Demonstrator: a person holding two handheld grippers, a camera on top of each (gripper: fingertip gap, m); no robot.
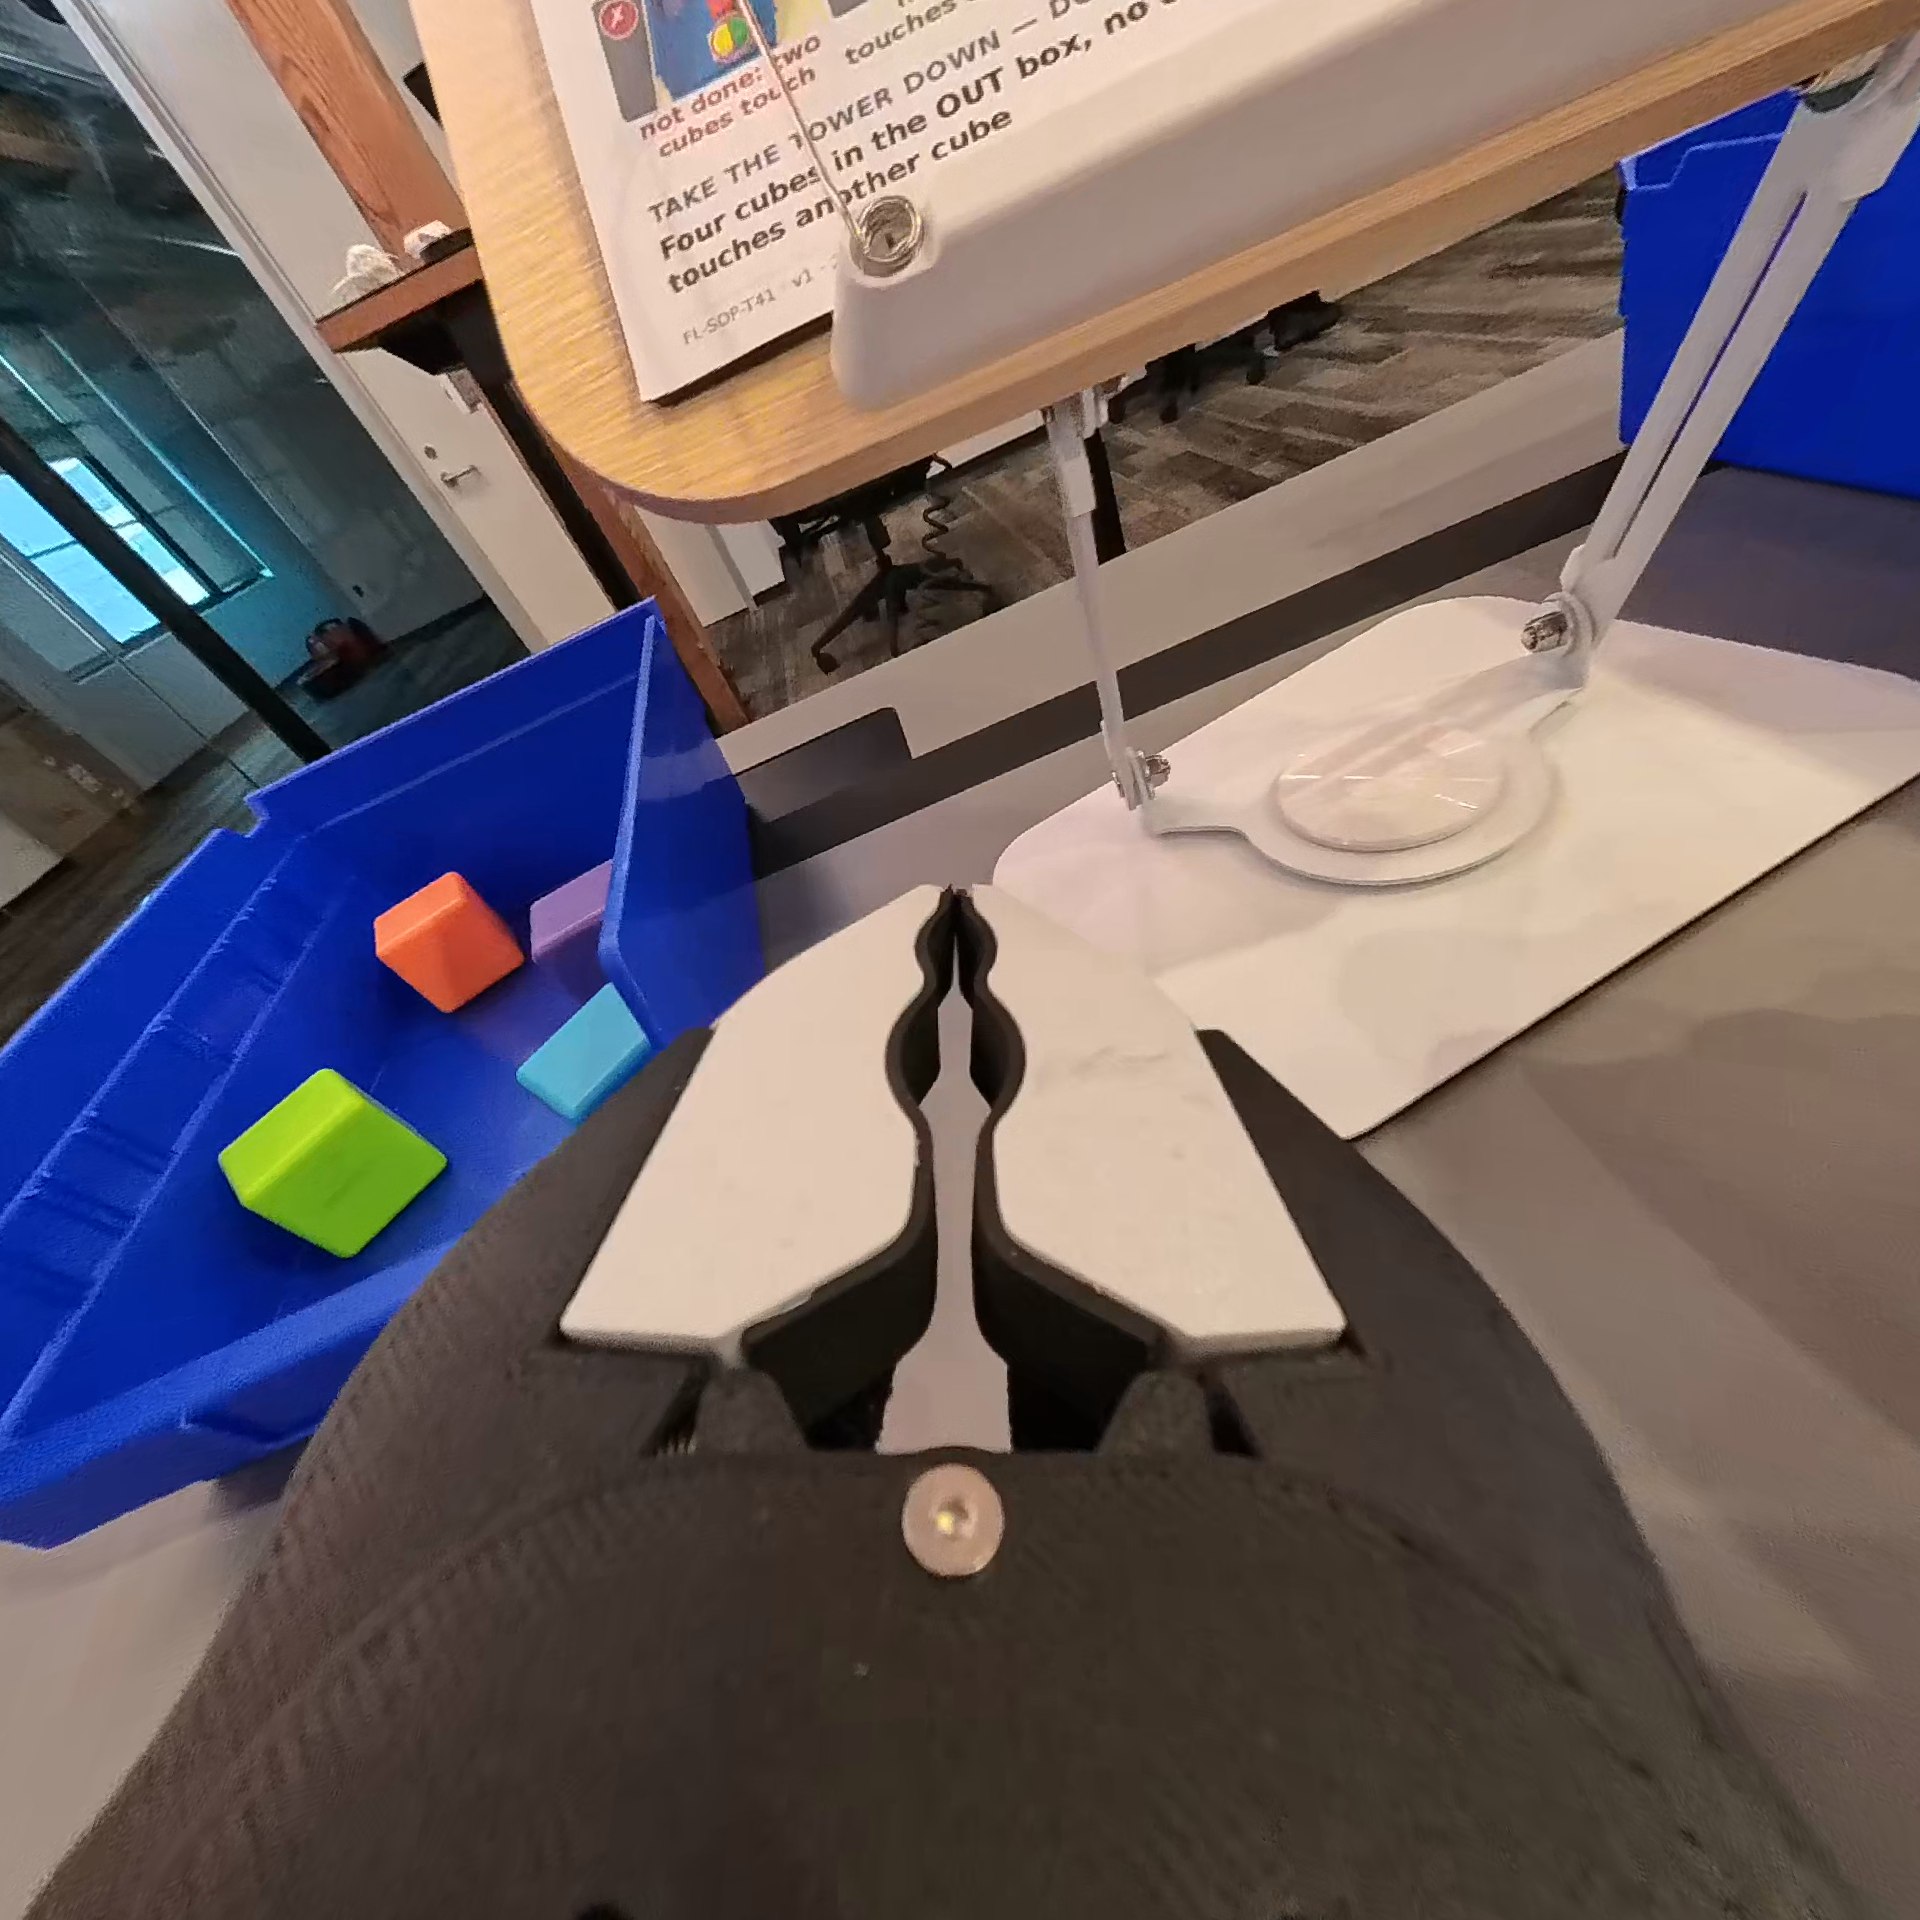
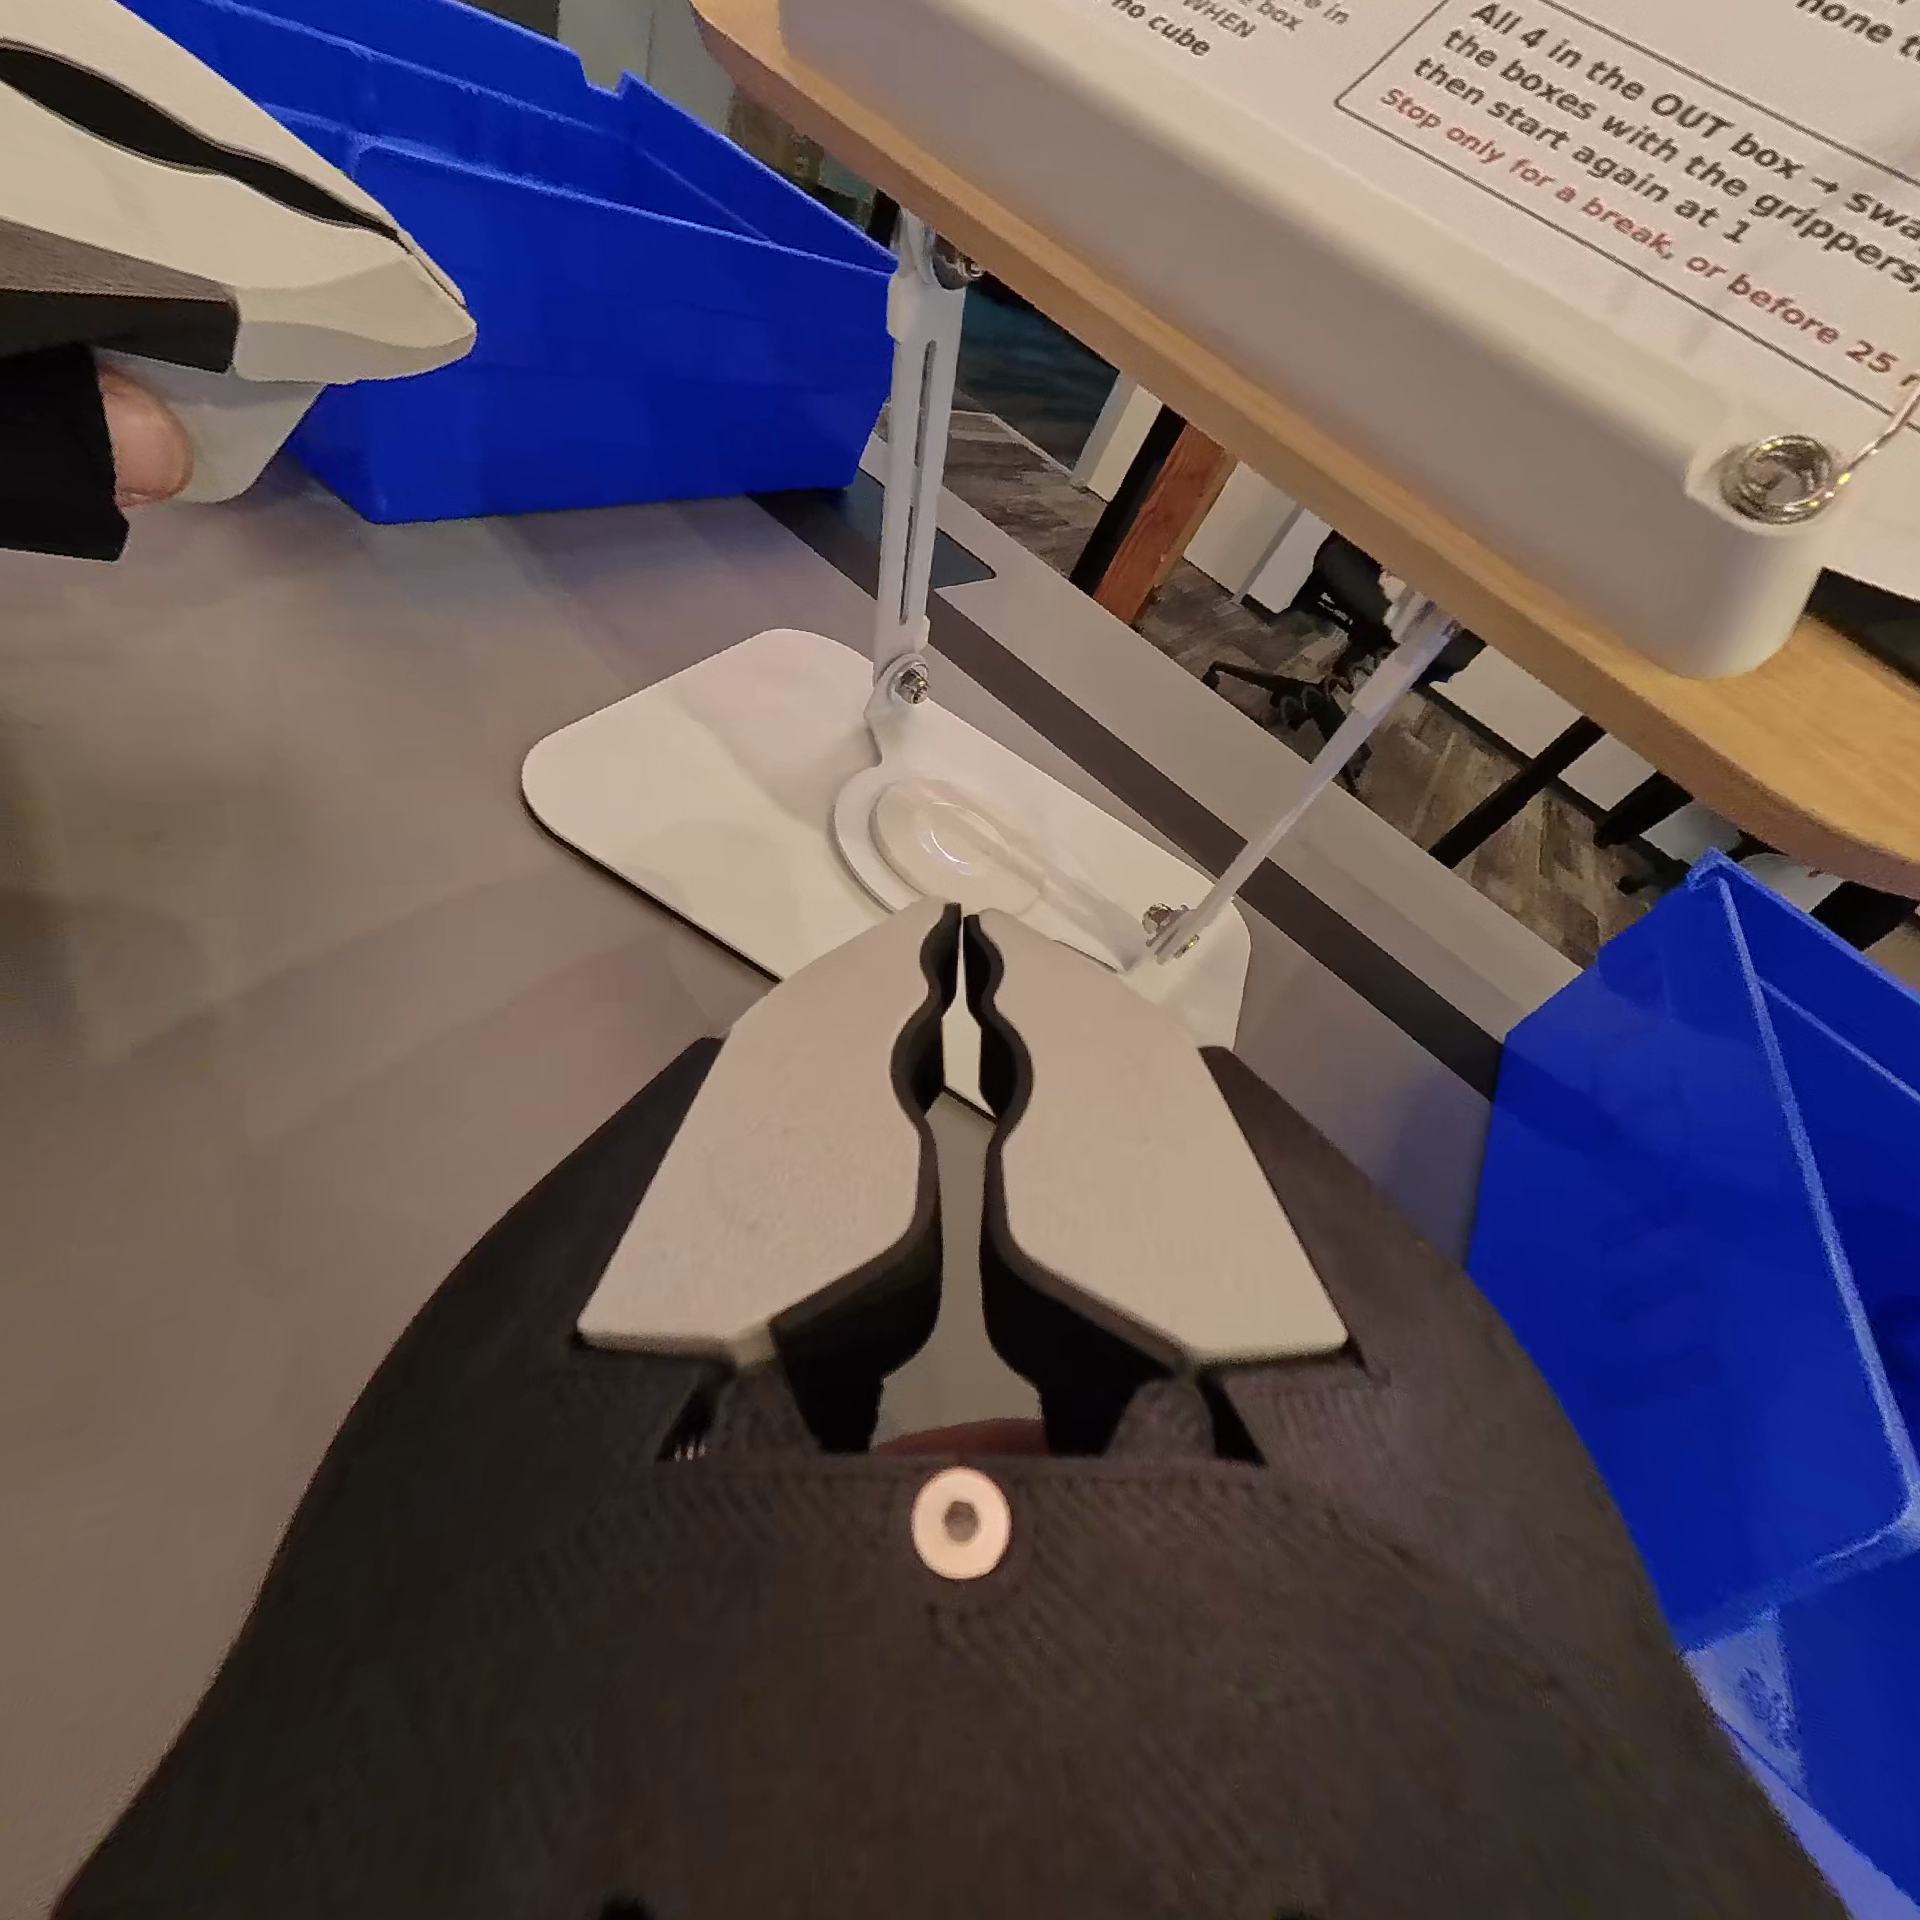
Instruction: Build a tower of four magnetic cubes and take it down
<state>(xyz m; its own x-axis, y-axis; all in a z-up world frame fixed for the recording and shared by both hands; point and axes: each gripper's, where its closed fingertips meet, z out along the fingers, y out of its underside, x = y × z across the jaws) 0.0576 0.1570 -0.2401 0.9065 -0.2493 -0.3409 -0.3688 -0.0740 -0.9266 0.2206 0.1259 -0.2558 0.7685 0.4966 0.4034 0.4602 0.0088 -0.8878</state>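
In the left wrist view a blue bin (image 1: 135, 1299) at the left holds an orange cube (image 1: 447, 940), a green cube (image 1: 330, 1162), a light blue cube (image 1: 584, 1051) and a purple cube (image 1: 569, 912), all lying apart. My left gripper (image 1: 954, 902) is shut and empty, above the grey table to the right of that bin. My right gripper (image 2: 958, 920) is shut and empty, pointing at the white stand base (image 2: 675, 790). The left gripper also shows in the right wrist view (image 2: 260, 270) at the upper left, held by a hand.
A white stand with a base plate (image 1: 1403, 977) and thin legs holds an instruction sheet (image 1: 748, 177) overhead. A second blue bin (image 2: 1683, 1226) stands at the right, another blue bin (image 2: 582, 312) at the back left. A wooden table (image 1: 582, 312) stands behind. Across from one pair of fingers to the other is roughly 15 centimeters.
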